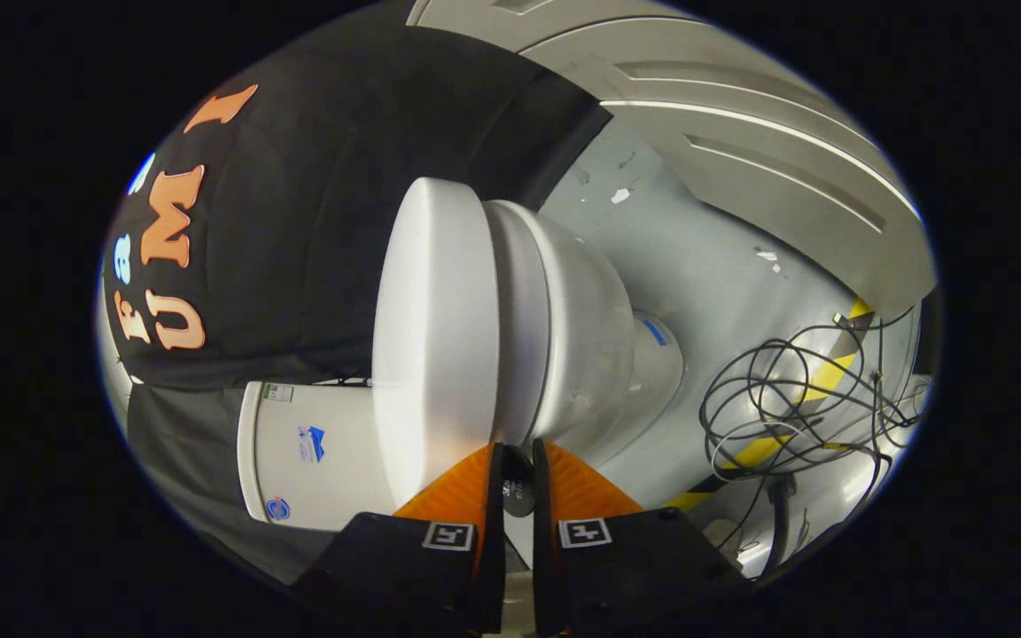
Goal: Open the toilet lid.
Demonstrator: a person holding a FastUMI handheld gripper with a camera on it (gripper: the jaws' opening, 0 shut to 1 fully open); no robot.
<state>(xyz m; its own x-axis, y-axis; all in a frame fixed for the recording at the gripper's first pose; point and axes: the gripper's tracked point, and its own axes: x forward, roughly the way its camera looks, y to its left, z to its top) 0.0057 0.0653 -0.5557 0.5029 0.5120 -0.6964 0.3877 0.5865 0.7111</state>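
The view is rolled on its side. The white toilet lid [435, 337] lies closed on the seat and bowl [581, 337], and the white tank [315, 452] stands behind it against the black cloth. My gripper [518, 445] is at the toilet's front rim, right at the seam between lid and seat. One fingertip [494, 456] overlaps the lid's edge, the other overlaps the bowl's edge. The fingers stand almost together, with only a thin slit between them, and I see nothing clamped in it.
A tangle of black cables [794, 408] lies on the grey floor [697, 266] beside the bowl, across a strip of yellow-and-black tape [830, 377]. A grey panelled door [741, 133] stands beyond the floor.
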